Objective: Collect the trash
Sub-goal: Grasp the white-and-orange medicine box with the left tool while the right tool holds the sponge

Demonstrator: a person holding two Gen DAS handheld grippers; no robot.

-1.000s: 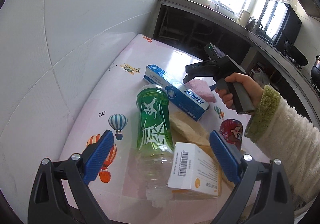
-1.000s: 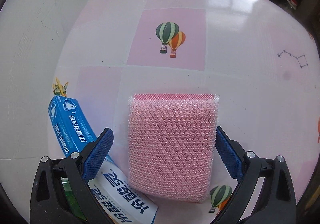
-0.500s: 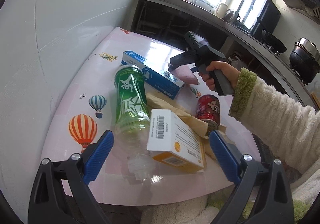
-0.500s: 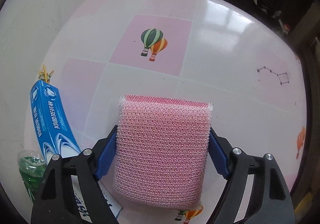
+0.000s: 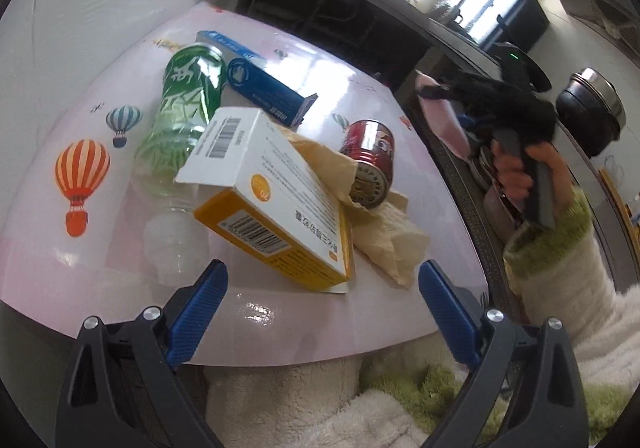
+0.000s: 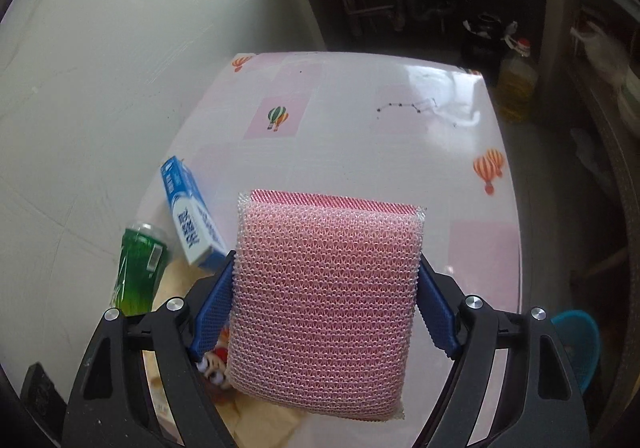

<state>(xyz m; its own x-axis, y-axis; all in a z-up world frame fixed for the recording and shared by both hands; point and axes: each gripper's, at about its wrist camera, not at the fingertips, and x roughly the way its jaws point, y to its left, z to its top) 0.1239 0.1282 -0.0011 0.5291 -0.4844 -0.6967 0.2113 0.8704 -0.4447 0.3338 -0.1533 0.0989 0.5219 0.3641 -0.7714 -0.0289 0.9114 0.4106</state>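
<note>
A pink table (image 5: pixel 360 88) printed with hot-air balloons is seen against a white wall, with trash gathered near its front edge. The person's right forearm, in a cream sleeve (image 5: pixel 560 288) with a green cuff, is raised beyond the table's right edge, the hand (image 5: pixel 516 172) wrapped around the grip of the right gripper (image 6: pixel 326 288), which is pitched steeply downward. Its blue pads are pressed against both sides of a pink mesh scouring sponge (image 6: pixel 326 304), so the sponge is clamped and carried clear of the tabletop; in the left wrist view the same sponge (image 5: pixel 444 120) is seen off the table's right side (blurred there, so only its colour can be made out). The jaws have just been closing, with the sponge between them.

The left gripper (image 5: pixel 320 296) is held low at the near table edge, tilted downward, its blue fingers spread wide with nothing between them. Just ahead of it lies a white and orange medicine box (image 5: pixel 272 192), propped at a slant on crumpled brown paper (image 5: pixel 384 232). A green plastic bottle (image 5: pixel 184 116) lies on its side just left of the box, its clear neck pointing toward the gripper. Behind the box a blue toothpaste carton (image 5: pixel 260 84) lies touching the bottle, one end flap open. A red can (image 5: pixel 370 164) lies on its side on the paper, right of the box. In the right wrist view the can is mostly hidden behind the sponge, and a blue basket (image 6: pixel 580 344) on the floor is cut off by the gripper frame.
</note>
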